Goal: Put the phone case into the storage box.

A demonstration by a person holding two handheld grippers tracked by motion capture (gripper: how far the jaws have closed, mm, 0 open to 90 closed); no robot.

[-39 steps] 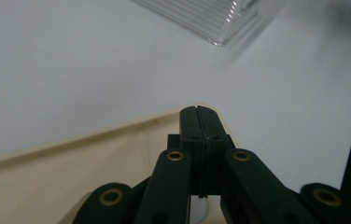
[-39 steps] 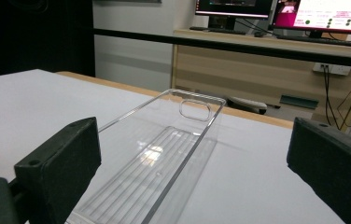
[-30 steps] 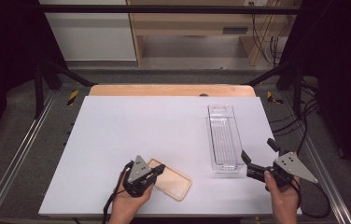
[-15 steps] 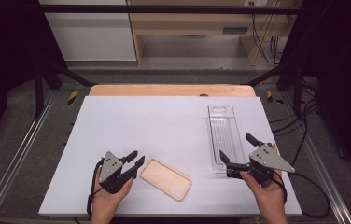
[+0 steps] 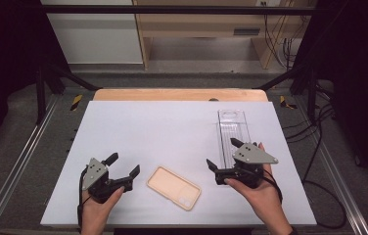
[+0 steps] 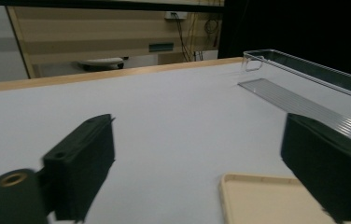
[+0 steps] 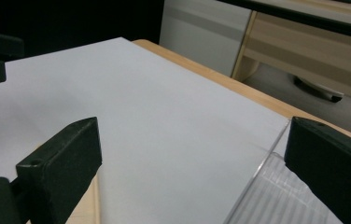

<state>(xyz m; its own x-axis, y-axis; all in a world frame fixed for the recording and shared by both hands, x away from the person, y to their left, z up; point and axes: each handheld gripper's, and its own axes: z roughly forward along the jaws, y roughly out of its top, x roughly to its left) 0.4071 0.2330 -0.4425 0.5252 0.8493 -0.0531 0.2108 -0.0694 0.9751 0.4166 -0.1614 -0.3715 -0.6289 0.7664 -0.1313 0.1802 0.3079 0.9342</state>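
Left gripper (image 5: pixel 122 169): black body, two chunky black jaws with flat block tips, grey three-cornered plate on top at 10 o'clock of jaws. Black cable loops from rear toward 6 o'clock. Brass-ringed hole at jaw base in left gripper view.

Right gripper (image 5: pixel 223 153): same black build, grey three-cornered plate with small dark screw dots, black cable curling at 4 o'clock.

Both hands bare, no sleeves visible.

phone case (image 5: pixel 173 187): beige, flat, back up, skewed on the tabletop (image 5: pixel 162 132), near edge | clear tray (image 5: pixel 234 139): long, narrow, upright, far right
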